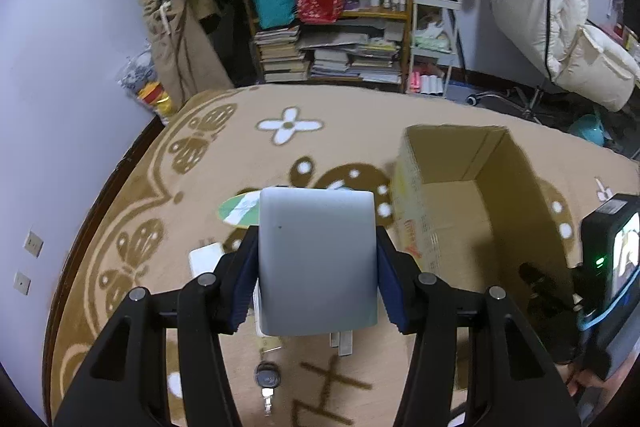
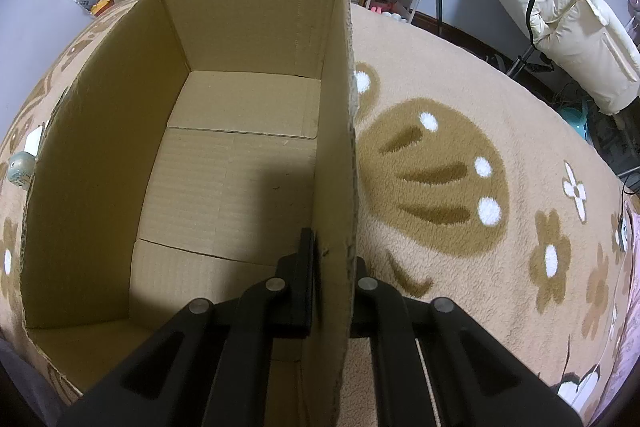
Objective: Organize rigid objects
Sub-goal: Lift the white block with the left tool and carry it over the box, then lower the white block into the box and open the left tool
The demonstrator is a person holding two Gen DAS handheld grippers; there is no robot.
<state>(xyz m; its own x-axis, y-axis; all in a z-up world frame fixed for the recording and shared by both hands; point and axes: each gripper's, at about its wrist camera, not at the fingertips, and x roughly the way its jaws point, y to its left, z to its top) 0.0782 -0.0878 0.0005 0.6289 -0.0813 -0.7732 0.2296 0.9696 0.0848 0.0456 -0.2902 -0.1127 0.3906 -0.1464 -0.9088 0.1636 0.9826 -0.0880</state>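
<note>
My left gripper [image 1: 318, 261] pinches one grey box [image 1: 317, 259] above the blanket [image 1: 248, 155]. My right gripper [image 2: 333, 283] pinches the wall of the one carton [image 2: 248, 107]. Only the left view shows one key [image 1: 267, 383].

A smooth matt grey case [image 1: 318, 259], a corrugated cardboard box [image 2: 240, 131], and a fuzzy cloth blanket [image 2: 460, 75].

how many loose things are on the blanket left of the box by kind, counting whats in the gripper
grey slab held in the left gripper: 1
round green and white disc: 1
white flat block: 1
key with black head: 1
small metal pieces below the slab: cannot tell the count
total clearly seen: 4
</note>
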